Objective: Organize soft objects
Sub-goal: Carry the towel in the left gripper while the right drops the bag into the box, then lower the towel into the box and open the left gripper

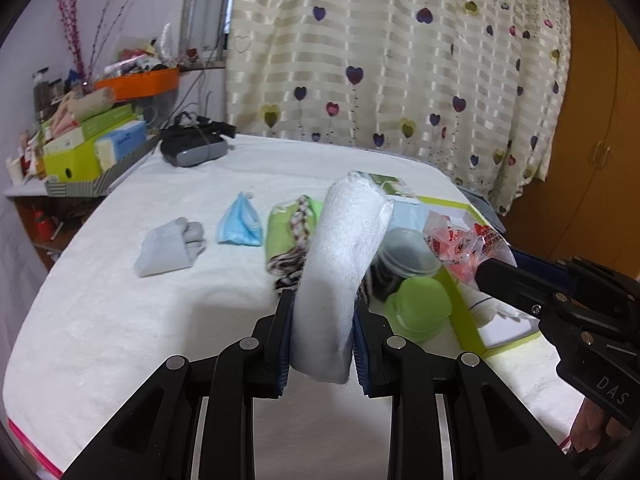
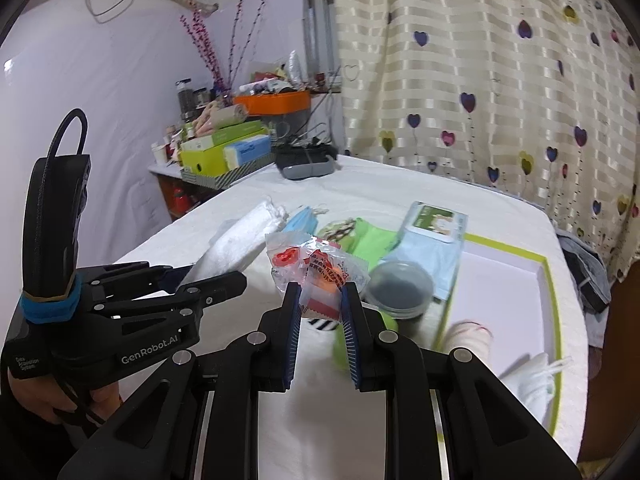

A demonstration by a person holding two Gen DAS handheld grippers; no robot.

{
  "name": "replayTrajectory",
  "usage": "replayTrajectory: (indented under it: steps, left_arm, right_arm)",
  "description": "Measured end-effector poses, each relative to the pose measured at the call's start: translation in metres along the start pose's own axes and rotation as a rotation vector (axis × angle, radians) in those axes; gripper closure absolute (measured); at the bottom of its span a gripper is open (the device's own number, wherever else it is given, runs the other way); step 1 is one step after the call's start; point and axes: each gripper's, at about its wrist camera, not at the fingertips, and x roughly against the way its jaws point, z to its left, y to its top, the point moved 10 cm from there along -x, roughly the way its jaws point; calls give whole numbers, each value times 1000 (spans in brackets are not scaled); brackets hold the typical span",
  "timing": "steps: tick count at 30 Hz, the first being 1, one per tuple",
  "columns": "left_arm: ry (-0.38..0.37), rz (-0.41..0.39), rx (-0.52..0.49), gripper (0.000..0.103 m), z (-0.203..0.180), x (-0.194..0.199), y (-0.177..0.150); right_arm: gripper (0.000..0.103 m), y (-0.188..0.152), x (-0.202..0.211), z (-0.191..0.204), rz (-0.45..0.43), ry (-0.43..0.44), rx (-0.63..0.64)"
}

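**Both hands loaded above the white-covered table**

The left hand-held gripper (image 1: 322, 340) pinches a rolled white fluffy towel (image 1: 344, 264) between its blue pads, the roll rising up and away from the jaws, clear of the white-covered table (image 1: 120, 320). The right hand-held gripper (image 2: 320, 320) is pressed together on a crinkly clear plastic packet with red print (image 2: 316, 268), held off the table.

On the table beyond the towel lie, from left to right, a folded grey sock (image 1: 170, 248), a crumpled blue face mask (image 1: 240, 226) and a green cloth with a braided brown-and-white cord (image 1: 292, 236). Just right of the towel stand a clear round tub with a dark inside (image 1: 408, 252) and a light green plastic lid (image 1: 420, 308). Near the right edge lies a shallow white tray with a lime-green rim (image 2: 548, 280); a white bundle (image 2: 532, 384) sits at its near end.
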Motion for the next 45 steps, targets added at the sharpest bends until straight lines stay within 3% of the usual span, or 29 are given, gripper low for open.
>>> replayTrajectory:
  steps: [20,34,36,40,45]
  left_arm:
    - [-147,25,-146,78,-115,-39,25]
    - [-150,84,-180,78,-147,-81,27]
    - [-152,93,-185,78,-152,-86,26]
    - [-156,105,-191,78,-161,-96,27]
    - [-159,125,-199,78,-170,-109,25]
  right_arm:
    - [82,-20,42,-148,-22,-238,-201]
    - [81,-49,-14,-192,96,-210,-240]
    - [79,-52,-21,-194,108,-198,-241]
    - [61,-49,-15,-195,72,-205,-230]
    - [60,-48,1,-201,38,-219,-253]
